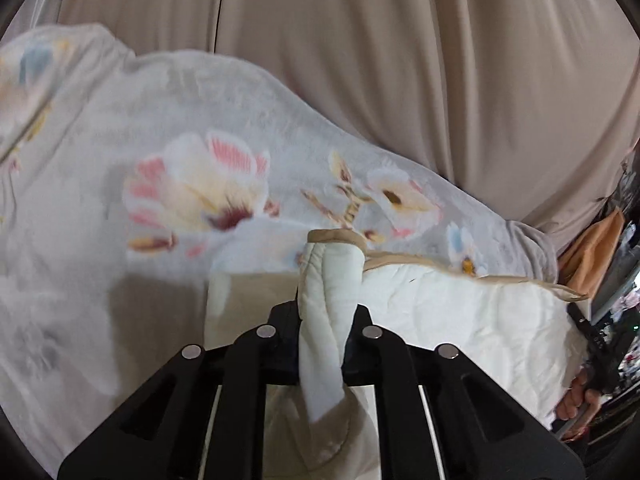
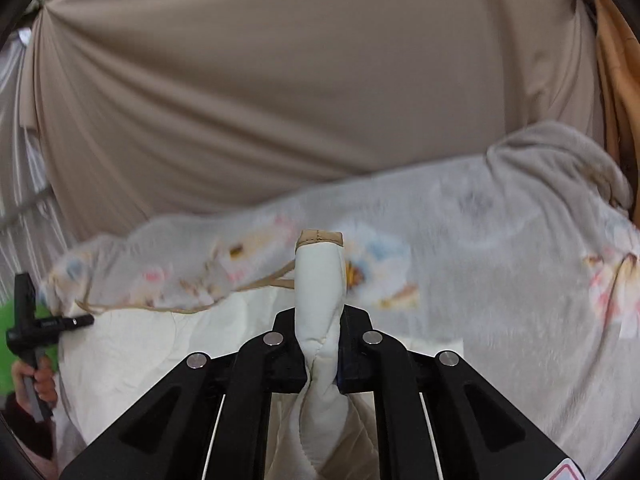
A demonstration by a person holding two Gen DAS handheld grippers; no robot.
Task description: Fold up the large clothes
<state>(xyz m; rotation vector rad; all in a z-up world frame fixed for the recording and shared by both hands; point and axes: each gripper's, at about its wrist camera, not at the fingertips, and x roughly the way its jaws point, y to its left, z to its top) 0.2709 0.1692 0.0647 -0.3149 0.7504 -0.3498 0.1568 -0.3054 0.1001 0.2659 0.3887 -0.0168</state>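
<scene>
Two black two-finger grippers, each held in a person's hand, both angled downward. The left gripper (image 1: 325,320) has its jaws closed tight on a bunched fold of a white quilted blanket (image 1: 460,320), the fold rising upright between the fingers and capped with tan edge binding (image 1: 336,235). The right gripper (image 2: 320,322) is clamped in the same way on another fold of the same blanket, also topped by tan binding.

The blanket hangs lifted between the two grippers, its white underside facing the cameras and its pale grey floral face (image 1: 192,196) draped beyond, over a heaped surface. One blanket is visible.

In the left wrist view, the right hand (image 1: 576,400) shows at the far right edge, fingers wrapped round a dark handle. In the right wrist view, the left hand (image 2: 38,380) shows at the far left edge, gripping its handle.

Behind hangs a beige curtain (image 2: 280,100); orange fabric (image 2: 616,80) sits at its right edge.
</scene>
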